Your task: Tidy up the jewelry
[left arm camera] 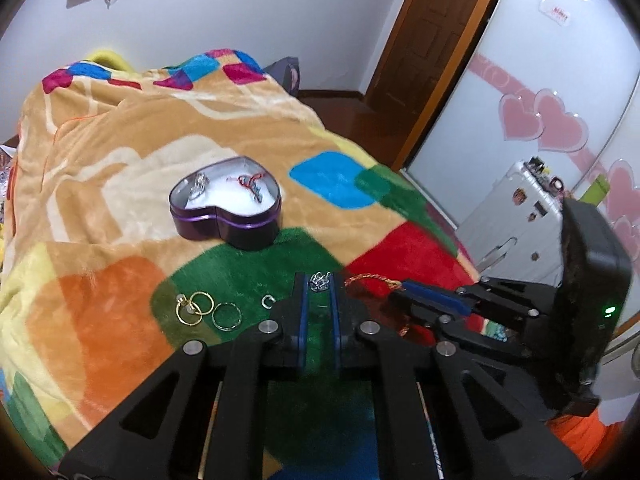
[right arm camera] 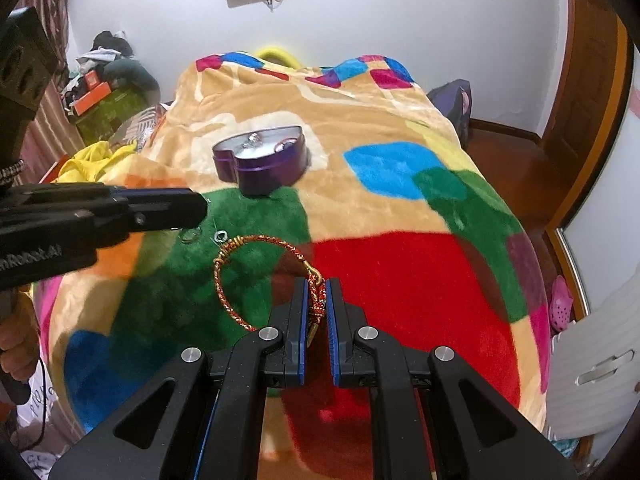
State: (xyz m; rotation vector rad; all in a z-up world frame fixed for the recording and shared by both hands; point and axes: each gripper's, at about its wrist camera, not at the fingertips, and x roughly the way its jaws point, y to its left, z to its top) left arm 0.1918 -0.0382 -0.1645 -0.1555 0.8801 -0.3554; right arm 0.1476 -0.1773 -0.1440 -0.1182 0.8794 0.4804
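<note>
We count two black grippers w/ blue pads. The left gripper, lower centre of its own view, is clamped on one small silver crown-shaped ring at its tips. The right gripper, lower centre of its view, is clamped on one red-and-gold braided cord bracelet, whose loop hangs out to the left of the jaws over the blanket. One purple heart-shaped tin box, lid off, white lining, sits mid-frame in the left view; inside we see approx. two pieces: a silver one at left, a red-and-blue cord piece at right. On the green patch, lower left of the left view, lie three thin gold hoops, two touching, one w/ a small pale stone, the third just beside; near them one tiny silver open ring. All rests on one plush fleece blanket, tan w/ orange, green, red, blue blocks. Upper right: white wardrobe doors w/ pink heart stickers, several.
</note>
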